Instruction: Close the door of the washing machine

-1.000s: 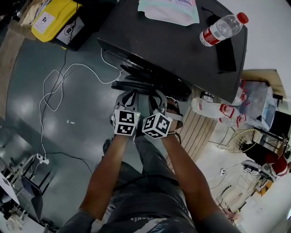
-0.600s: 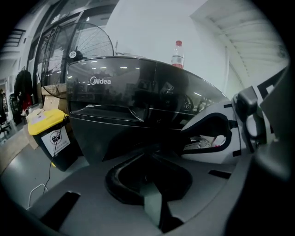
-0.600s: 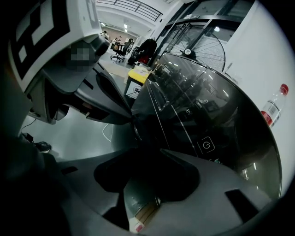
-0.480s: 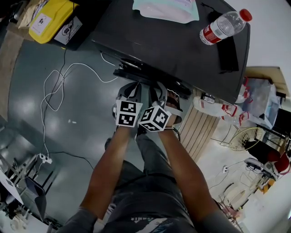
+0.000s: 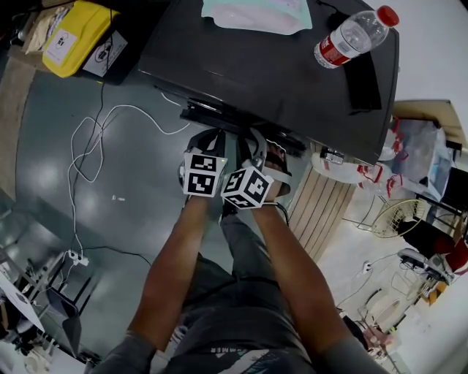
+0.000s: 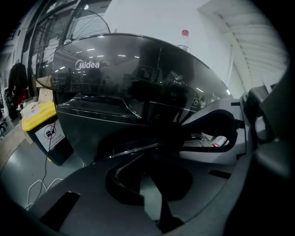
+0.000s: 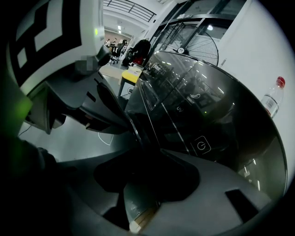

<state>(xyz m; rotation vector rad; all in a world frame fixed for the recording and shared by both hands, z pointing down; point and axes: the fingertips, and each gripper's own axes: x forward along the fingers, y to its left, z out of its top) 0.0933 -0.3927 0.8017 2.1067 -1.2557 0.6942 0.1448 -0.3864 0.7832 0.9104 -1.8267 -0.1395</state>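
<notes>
A black washing machine (image 5: 278, 66) fills the top of the head view, and its dark door (image 5: 219, 117) juts a little from the front edge. Both grippers sit side by side right at that door. My left gripper (image 5: 208, 142) is shut, its tip against the door's dark rim (image 6: 133, 150). To its right, my right gripper (image 5: 267, 153) holds its jaws wide, and the door's edge (image 7: 136, 133) runs up in front of them. Whether its pads touch the door is hidden in the dark. The glossy machine front (image 6: 115, 83) (image 7: 203, 120) looms close in both gripper views.
A water bottle (image 5: 355, 36) and a pale pouch (image 5: 256, 11) lie on the machine's top. A yellow box (image 5: 73, 33) stands at far left, with a white cable (image 5: 95, 139) looping over the grey floor. Bottles (image 5: 344, 172) and a fan (image 5: 395, 219) sit at right.
Both hands have moved toward the machine, and the door now sticks out less from its front than a second ago. Neither gripper's jaws look different.
</notes>
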